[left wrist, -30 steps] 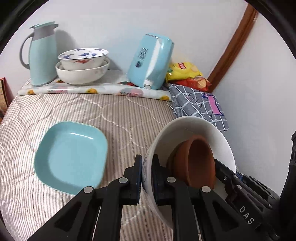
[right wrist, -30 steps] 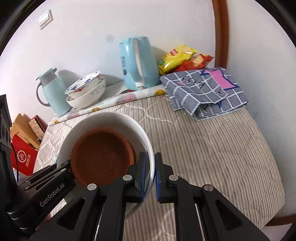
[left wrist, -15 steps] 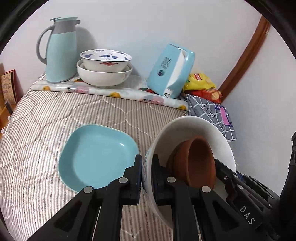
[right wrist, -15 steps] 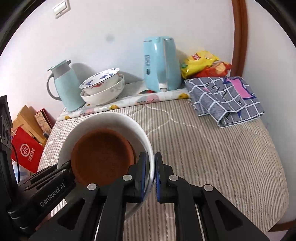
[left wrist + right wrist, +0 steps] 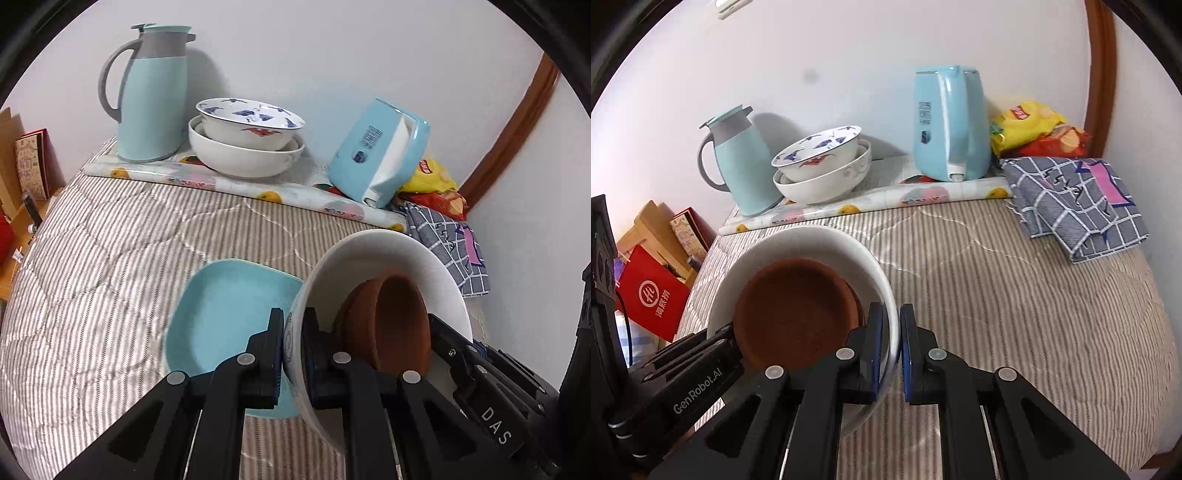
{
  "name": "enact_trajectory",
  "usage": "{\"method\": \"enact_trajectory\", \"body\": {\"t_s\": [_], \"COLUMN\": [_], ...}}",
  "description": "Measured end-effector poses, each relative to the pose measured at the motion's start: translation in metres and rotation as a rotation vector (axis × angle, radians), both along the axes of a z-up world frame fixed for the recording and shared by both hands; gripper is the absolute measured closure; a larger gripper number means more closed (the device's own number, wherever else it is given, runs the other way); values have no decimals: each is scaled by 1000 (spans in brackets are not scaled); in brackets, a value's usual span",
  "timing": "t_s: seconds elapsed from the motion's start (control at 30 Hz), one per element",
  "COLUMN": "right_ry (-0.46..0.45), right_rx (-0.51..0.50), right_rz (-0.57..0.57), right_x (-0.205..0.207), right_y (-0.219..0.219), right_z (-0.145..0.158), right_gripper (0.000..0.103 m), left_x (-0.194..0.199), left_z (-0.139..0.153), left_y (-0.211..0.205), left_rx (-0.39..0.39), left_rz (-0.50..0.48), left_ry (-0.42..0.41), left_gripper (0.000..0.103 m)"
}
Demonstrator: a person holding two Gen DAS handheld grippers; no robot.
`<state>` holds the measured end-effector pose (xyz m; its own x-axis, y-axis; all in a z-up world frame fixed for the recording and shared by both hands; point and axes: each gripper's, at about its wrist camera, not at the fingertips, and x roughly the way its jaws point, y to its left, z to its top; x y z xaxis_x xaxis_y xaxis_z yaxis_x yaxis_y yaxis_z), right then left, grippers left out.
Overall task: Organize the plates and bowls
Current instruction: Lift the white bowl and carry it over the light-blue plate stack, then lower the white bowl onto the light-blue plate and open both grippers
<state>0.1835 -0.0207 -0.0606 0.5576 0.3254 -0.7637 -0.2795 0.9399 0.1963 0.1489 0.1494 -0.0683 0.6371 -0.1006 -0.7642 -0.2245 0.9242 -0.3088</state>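
A large white bowl (image 5: 373,254) (image 5: 798,242) hangs above the striped bed cover with a brown bowl (image 5: 391,321) (image 5: 794,310) nested inside it. My left gripper (image 5: 293,354) is shut on the white bowl's left rim. On the opposite rim my right gripper (image 5: 891,354) is shut as well. A light blue square plate (image 5: 229,314) lies on the cover, partly under the white bowl. At the back, a white bowl with blue pattern (image 5: 251,123) (image 5: 820,151) sits stacked in a plain white bowl (image 5: 240,160) (image 5: 820,186).
A light blue thermos jug (image 5: 151,92) (image 5: 738,162) and a blue kettle (image 5: 380,155) (image 5: 949,122) stand by the wall on a fruit-print mat (image 5: 207,179). Snack bags (image 5: 1034,129) and a checked cloth (image 5: 1075,199) lie at the right. Boxes (image 5: 650,295) stand left of the bed.
Both grippers have carried the white bowl leftward, so the blue plate now lies partly beneath it and the stacked bowls and jug appear closer to the centre.
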Motion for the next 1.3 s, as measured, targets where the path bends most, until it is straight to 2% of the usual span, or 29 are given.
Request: {"method": "enact_trajectory", "body": {"t_s": [0.33, 0.57, 1.3], "right_ry": [20, 66, 159], "right_rx": [7, 6, -36], "right_rz": [44, 67, 87], "right_x": [13, 21, 37], "right_y": [33, 48, 63], "right_z": [-8, -27, -72], "right_gripper": [94, 94, 94], "left_x": [7, 9, 24], "left_z": [-9, -31, -70], "left_y": [29, 43, 49], "left_rx": [2, -14, -14], "left_rz": [45, 75, 91], "left_ry": [20, 64, 133], "left_gripper": [93, 93, 93]}}
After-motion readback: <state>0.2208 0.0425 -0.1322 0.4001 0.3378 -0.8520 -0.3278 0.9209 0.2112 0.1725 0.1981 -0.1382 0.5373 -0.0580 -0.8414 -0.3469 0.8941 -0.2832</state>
